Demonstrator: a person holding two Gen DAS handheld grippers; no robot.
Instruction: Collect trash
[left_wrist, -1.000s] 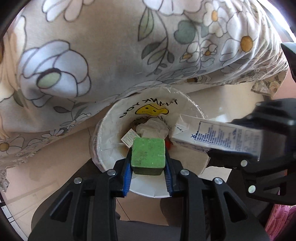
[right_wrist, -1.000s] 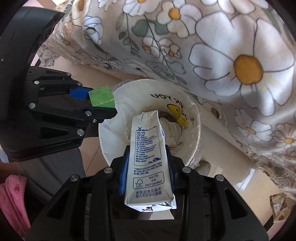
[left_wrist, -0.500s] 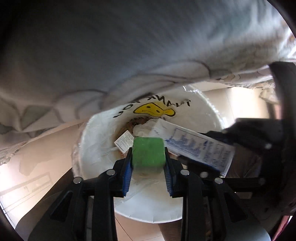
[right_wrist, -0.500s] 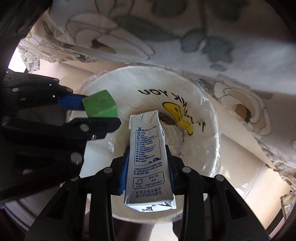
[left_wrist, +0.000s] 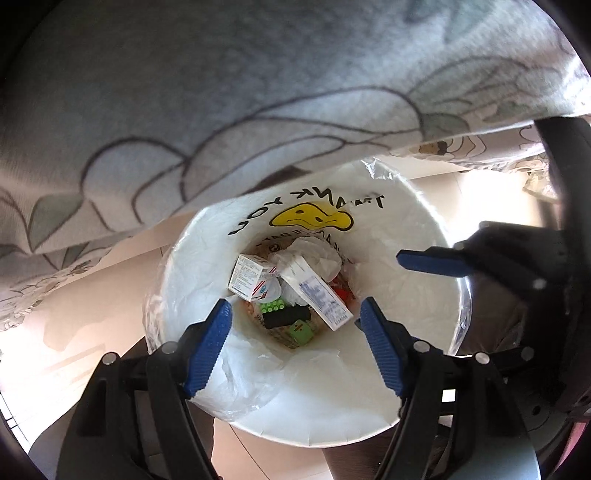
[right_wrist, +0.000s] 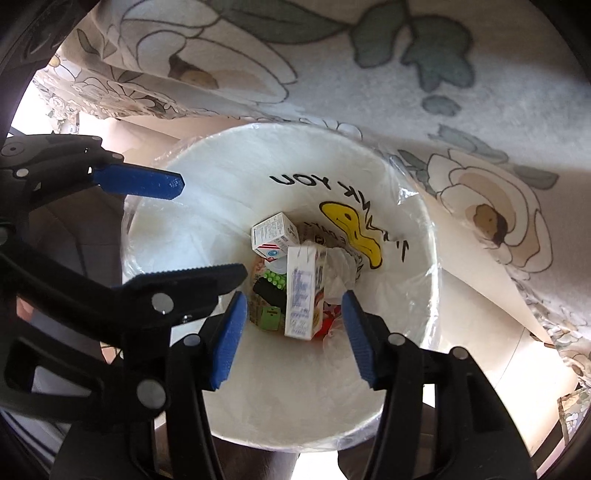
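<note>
Flowered cloth (left_wrist: 221, 110) is hanging over a white bin (left_wrist: 424, 266). Left gripper (left_wrist: 295, 325) is hovering above it, jaws spread and empty. Inside, a small box (left_wrist: 251, 277), green block (left_wrist: 301, 332) and milk carton (right_wrist: 303, 291) are lying. Right gripper (right_wrist: 291, 325) is gaping too, holding nothing.
</note>
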